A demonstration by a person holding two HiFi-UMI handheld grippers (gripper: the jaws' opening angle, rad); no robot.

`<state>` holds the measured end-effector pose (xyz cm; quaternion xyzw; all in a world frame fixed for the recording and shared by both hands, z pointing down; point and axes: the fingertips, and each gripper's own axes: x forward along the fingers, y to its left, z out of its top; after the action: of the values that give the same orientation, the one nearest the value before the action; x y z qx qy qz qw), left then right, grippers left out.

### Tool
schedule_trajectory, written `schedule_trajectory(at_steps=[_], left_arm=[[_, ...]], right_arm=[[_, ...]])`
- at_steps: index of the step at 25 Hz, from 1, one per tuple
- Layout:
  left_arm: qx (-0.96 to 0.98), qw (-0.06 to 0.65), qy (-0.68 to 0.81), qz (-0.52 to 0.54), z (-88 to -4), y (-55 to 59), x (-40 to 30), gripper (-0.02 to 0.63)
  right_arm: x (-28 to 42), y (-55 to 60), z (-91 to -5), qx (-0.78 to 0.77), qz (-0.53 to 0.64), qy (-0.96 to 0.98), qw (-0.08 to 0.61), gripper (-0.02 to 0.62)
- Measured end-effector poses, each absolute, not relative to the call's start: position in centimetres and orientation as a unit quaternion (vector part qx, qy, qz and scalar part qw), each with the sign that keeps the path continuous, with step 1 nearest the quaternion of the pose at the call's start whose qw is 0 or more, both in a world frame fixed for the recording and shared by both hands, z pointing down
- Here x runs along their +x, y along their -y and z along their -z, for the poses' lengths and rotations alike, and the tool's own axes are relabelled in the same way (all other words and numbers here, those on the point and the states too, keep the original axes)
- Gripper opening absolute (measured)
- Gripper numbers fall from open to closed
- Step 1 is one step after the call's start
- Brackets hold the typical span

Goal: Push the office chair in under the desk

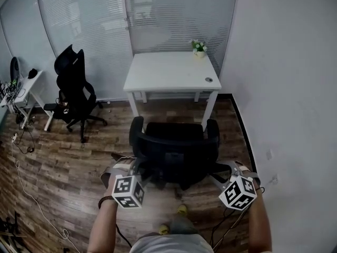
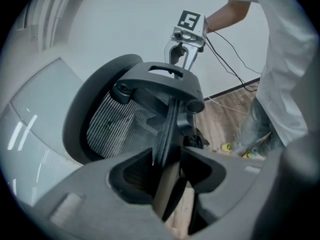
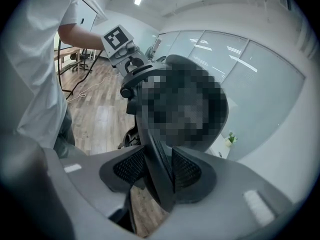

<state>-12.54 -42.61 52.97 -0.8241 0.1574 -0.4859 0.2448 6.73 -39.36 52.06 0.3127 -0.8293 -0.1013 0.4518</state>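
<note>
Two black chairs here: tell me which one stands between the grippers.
The office chair facing the white desk; the other chair stands alone by the glass wall.

Dim, even light; fisheye-warped edges

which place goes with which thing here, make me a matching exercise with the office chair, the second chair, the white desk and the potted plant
Things:
1. office chair
2. second chair
3. white desk
4. potted plant

Places:
A. on the desktop's far right corner
B. against the glass wall, at the far end of the room
C. off at the left, away from the desk
D. nearest the camera, in front of the desk

Pairs: 1-D, 2-C, 3-B, 4-A
</note>
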Motion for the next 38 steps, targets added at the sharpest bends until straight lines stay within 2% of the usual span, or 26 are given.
schedule_trajectory(at_steps=[4,20,38], left_arm=[[-0.824,0.235,-0.158,0.49,-53.0,45.8,-12.7,0.179],[-0.824,0.23,-0.18,0.486,-52.8,58.3,-8.9,0.192],[-0.828,0.217,-0.181,0.485,-52.2,67.6,-5.3,0.172]], right_arm=[[6.5,42.1,-52.0,0.314,0.104,0.838,0.435,0.169],[10.5,55.2,-51.8,0.299,0.103,0.841,0.439,0.17],[14.2,65.8,-51.3,0.293,0.093,0.845,0.437,0.181]])
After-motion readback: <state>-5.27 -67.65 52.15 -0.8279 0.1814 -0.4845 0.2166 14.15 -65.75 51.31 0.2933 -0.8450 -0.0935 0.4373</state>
